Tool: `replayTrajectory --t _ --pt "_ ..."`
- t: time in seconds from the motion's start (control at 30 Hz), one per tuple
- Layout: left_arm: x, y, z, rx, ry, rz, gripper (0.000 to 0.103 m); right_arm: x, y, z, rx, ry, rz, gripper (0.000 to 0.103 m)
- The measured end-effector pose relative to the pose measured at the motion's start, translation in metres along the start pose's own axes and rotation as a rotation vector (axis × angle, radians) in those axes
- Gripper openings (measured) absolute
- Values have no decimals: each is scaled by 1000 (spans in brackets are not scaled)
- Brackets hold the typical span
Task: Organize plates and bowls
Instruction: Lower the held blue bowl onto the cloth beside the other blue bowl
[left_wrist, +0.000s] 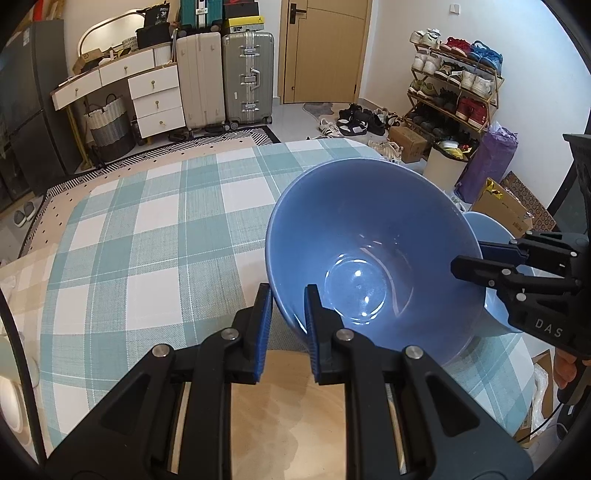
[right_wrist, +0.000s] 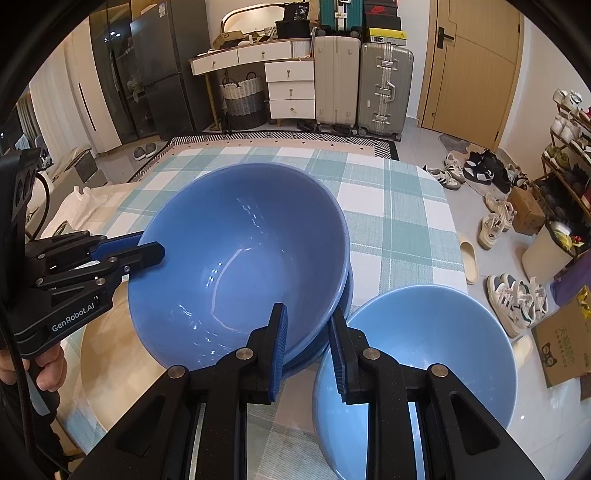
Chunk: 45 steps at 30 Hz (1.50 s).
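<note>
Two dark blue bowls (right_wrist: 236, 258) sit nested, tilted over the checked tablecloth (right_wrist: 388, 206). My left gripper (left_wrist: 288, 291) is shut on the near rim of the top dark blue bowl (left_wrist: 369, 229); the right wrist view shows the left gripper (right_wrist: 151, 245) at that bowl's left rim. My right gripper (right_wrist: 306, 313) is shut on the opposite side, with the nested rims between its pads. From the left wrist the right gripper (left_wrist: 466, 260) appears at the bowl's right rim. A light blue bowl (right_wrist: 436, 350) stands beside the stack, partly under my right gripper, and the same light blue bowl (left_wrist: 487, 227) peeks out behind.
The tablecloth (left_wrist: 147, 221) covers a round wooden table (left_wrist: 277, 398) whose right edge is close to the bowls. On the floor to the right lie shoes (right_wrist: 517, 306), a cardboard box (right_wrist: 565, 347) and a bin (left_wrist: 443, 166). Suitcases (right_wrist: 384, 85) and drawers stand far back.
</note>
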<state>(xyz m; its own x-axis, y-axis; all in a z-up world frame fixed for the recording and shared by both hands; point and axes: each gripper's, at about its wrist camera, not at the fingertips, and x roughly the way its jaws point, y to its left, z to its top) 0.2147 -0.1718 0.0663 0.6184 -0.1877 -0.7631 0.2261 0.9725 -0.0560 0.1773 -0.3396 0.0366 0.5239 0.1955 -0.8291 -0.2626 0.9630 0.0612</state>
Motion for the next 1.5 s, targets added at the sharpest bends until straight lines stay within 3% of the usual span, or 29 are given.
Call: replayTrajectory --t 0.67,1.5 --pt "17 -8 -7 55 5 60 14 11 0 -9 -14 15 -23 23" --pt "27 -8 -10 67 21 60 15 13 -3 -13 -42 19 -59 23"
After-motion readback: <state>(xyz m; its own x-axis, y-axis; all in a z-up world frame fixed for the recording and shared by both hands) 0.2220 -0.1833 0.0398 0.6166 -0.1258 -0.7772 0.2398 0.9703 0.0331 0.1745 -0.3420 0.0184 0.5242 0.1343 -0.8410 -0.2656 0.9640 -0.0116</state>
